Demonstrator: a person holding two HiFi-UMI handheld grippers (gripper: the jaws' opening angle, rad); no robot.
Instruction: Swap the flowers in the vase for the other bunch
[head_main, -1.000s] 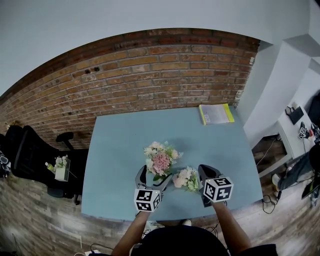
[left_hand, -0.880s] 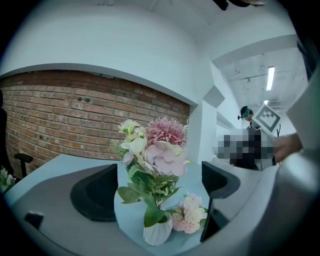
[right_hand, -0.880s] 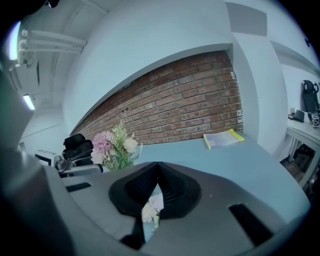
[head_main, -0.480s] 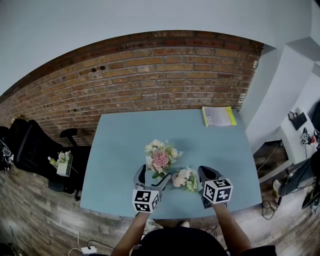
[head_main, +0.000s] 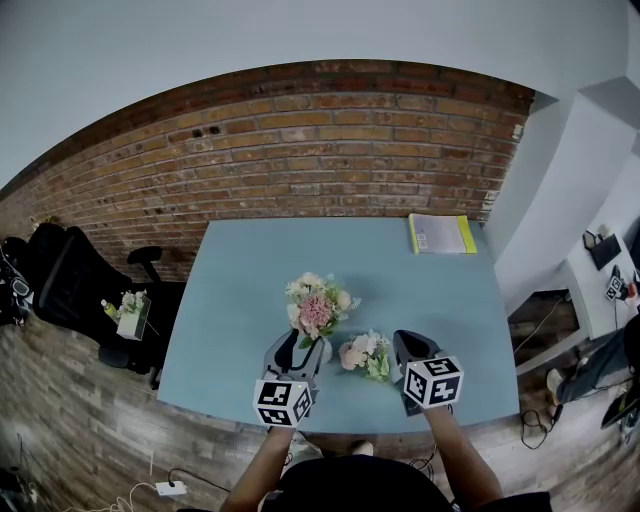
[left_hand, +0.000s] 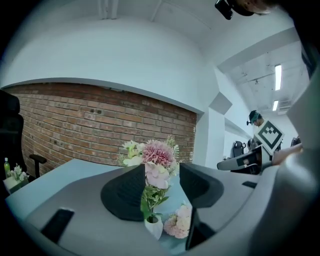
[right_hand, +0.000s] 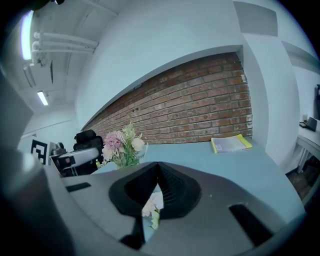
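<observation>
A pink and white bunch stands upright in a small white vase on the blue table. My left gripper reaches in level from the near side. Its jaws are closing around the green stems just above the vase. The left pad brushes the leaves, and a gap shows beside the right pad. The other bunch, pale pink, lies flat on the table just to the right. My right gripper is shut beside it, holding nothing, with that bunch showing under its jaws.
A yellow-edged book lies at the table's far right corner. A brick wall runs behind the table. On the floor at the left are a black chair and a small white box of flowers.
The left gripper's jaws, wide apart before, have narrowed around the stems of the bunch in the vase. The right gripper has stayed put.
</observation>
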